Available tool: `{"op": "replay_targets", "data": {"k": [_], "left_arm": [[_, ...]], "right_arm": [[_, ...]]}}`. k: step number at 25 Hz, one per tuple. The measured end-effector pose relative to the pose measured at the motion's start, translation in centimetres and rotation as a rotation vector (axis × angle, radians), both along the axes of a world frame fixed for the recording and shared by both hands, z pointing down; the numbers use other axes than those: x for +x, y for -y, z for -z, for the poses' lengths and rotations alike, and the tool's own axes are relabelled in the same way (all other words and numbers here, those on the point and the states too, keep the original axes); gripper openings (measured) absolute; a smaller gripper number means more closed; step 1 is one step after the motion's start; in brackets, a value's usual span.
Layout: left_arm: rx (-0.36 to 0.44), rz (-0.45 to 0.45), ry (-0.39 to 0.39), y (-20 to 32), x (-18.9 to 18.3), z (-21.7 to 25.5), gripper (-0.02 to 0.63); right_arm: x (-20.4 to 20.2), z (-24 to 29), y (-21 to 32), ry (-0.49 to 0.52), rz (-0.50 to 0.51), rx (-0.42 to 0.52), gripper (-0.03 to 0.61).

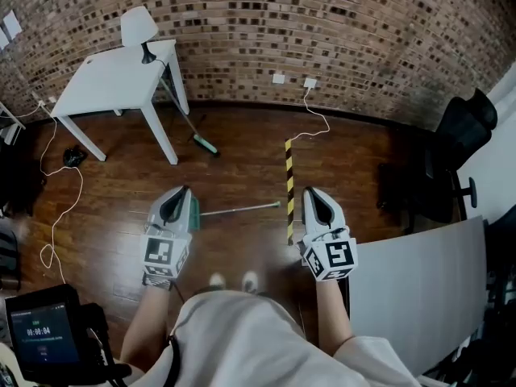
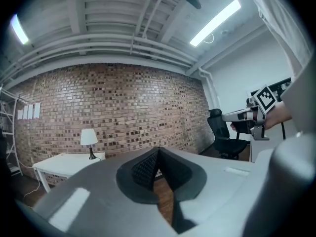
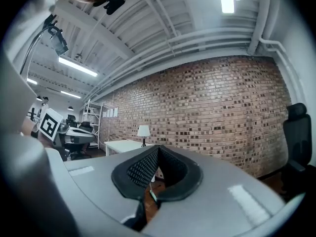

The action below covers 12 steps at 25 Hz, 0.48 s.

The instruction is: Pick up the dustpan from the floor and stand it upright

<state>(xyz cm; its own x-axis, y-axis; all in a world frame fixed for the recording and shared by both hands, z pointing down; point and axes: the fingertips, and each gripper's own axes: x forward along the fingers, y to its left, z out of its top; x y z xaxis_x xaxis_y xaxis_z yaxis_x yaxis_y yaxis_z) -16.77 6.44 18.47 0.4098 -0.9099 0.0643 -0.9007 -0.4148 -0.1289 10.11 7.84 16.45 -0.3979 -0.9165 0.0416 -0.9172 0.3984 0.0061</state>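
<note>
Left gripper (image 1: pixel 179 192) and right gripper (image 1: pixel 311 193) are closed and empty, and the dustpan (image 1: pixel 194 214) is laid flat on the floor between them.

Both pairs of jaws are seen pressed together with nothing caught between the pads. The teal dustpan is partly hidden at the left gripper's inner edge. Its thin handle (image 1: pixel 242 209) is stretched across the wooden floor (image 1: pixel 234 172) towards the right gripper, ending near a yellow-black striped strip (image 1: pixel 289 180) just inside that tool. Open floor is left ahead of both grippers as far as the brick wall (image 1: pixel 339 31). A white table (image 1: pixel 113 75) is found ahead and to the left, with a broom (image 1: pixel 192 126) leaned at its leg. A black chair (image 1: pixel 451 160) and a pale panel's edge (image 1: pixel 419 280) are found close on the right gripper's outer side.
</note>
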Motion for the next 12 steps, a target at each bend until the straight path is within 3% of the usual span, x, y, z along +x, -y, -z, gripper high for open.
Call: {"op": "replay_targets", "data": {"k": [12], "left_arm": [[-0.005,-0.044,-0.003,4.4,-2.0,-1.2,0.001]], "right_arm": [[-2.4,-1.4,2.9,0.021,-0.05,-0.023,0.014]]}}
